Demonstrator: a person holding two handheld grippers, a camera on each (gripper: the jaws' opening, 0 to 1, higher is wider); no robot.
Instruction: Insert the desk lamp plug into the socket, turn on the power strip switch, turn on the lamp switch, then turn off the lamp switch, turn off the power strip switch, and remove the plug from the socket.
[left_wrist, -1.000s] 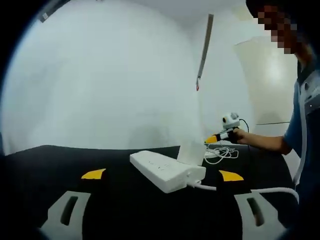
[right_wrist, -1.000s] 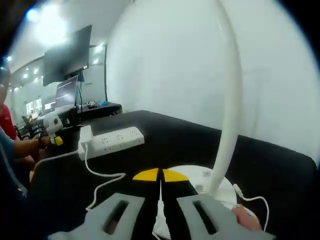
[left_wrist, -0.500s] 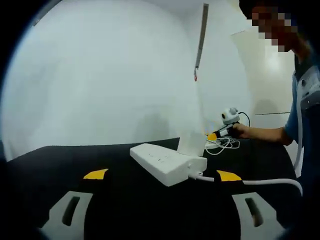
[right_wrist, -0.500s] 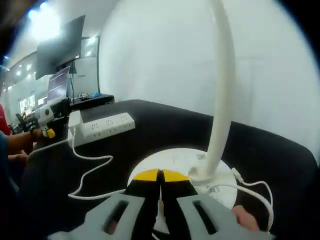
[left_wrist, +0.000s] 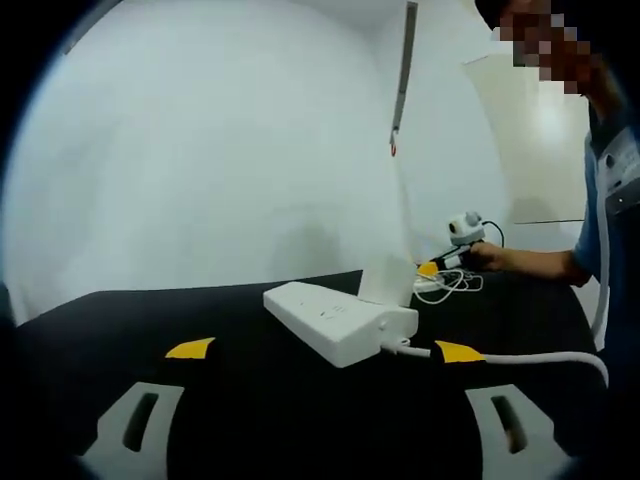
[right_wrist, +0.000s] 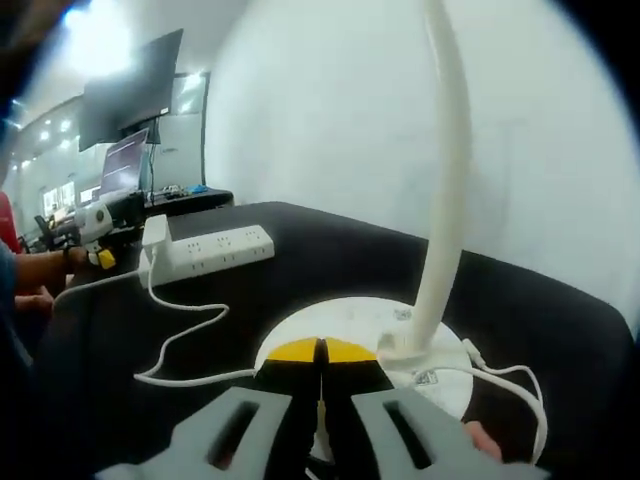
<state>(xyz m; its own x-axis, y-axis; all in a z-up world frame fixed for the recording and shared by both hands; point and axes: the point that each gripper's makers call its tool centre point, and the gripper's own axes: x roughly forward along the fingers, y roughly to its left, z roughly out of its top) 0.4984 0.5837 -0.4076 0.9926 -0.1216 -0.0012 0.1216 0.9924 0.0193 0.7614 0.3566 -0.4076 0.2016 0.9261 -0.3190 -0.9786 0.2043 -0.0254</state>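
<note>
On the black table lies the white power strip (left_wrist: 335, 322), and a white plug block (left_wrist: 388, 280) stands on its near end. My left gripper (left_wrist: 323, 350) is open, short of the strip, with nothing between its jaws. In the right gripper view the lamp's round white base (right_wrist: 400, 322) sits right ahead and its stem (right_wrist: 441, 200) rises from it. My right gripper (right_wrist: 320, 351) is shut with its yellow tips together over the base's near part. The strip (right_wrist: 215, 250) and plug block (right_wrist: 155, 232) lie far left, and a white cable (right_wrist: 190, 330) runs from them toward the base.
A thick white cable (left_wrist: 520, 357) leaves the strip's end to the right. The other gripper (left_wrist: 452, 262) shows far right, in a person's hand, beside a coil of cord (left_wrist: 445, 290). A thin wire (right_wrist: 510, 385) loops off the lamp base. Monitors (right_wrist: 130, 100) stand far behind.
The right gripper came closer to the lamp base and now stays over it, still shut. The left gripper view shifted slightly; that gripper remains open.
</note>
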